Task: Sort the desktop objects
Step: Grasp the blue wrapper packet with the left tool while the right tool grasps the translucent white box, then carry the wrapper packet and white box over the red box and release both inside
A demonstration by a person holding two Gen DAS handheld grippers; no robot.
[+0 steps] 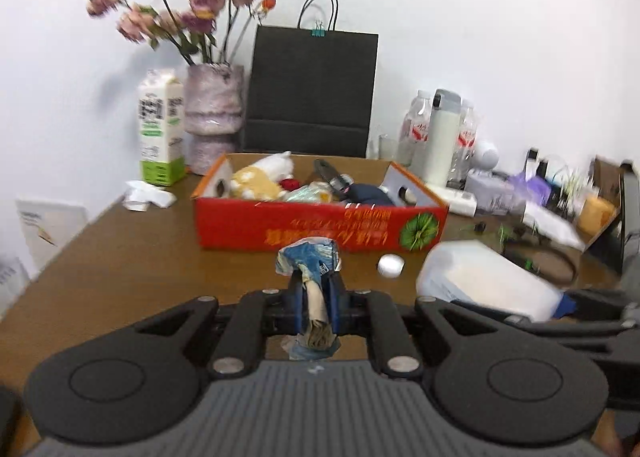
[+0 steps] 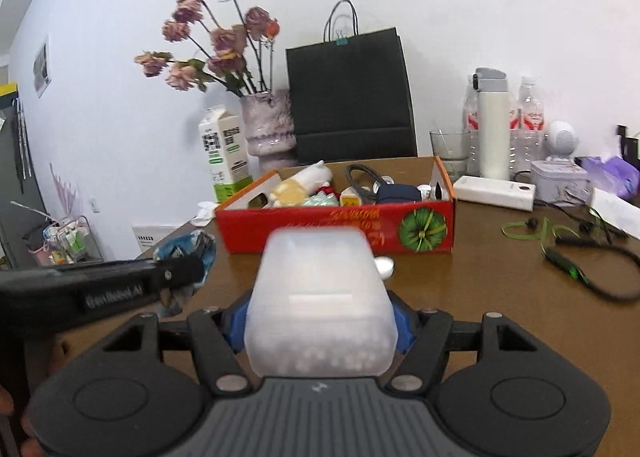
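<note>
Your left gripper [image 1: 316,289] is pinched tight on a crumpled blue-and-white wrapper [image 1: 310,257], and your right gripper [image 2: 320,321] clamps a frosted white plastic container [image 2: 320,297]. You're holding both just short of the red box [image 1: 320,225].

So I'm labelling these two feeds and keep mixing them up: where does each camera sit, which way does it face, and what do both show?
Left wrist: sits on the left gripper, looks across the brown table at the red box; its gripper clamps a crumpled blue wrapper.
Right wrist: sits on the right gripper, faces the same box from further right; it holds a translucent white container, and the left gripper enters at left.
Shared: red box, black paper bag, flower vase, milk carton, small white cap.
</note>
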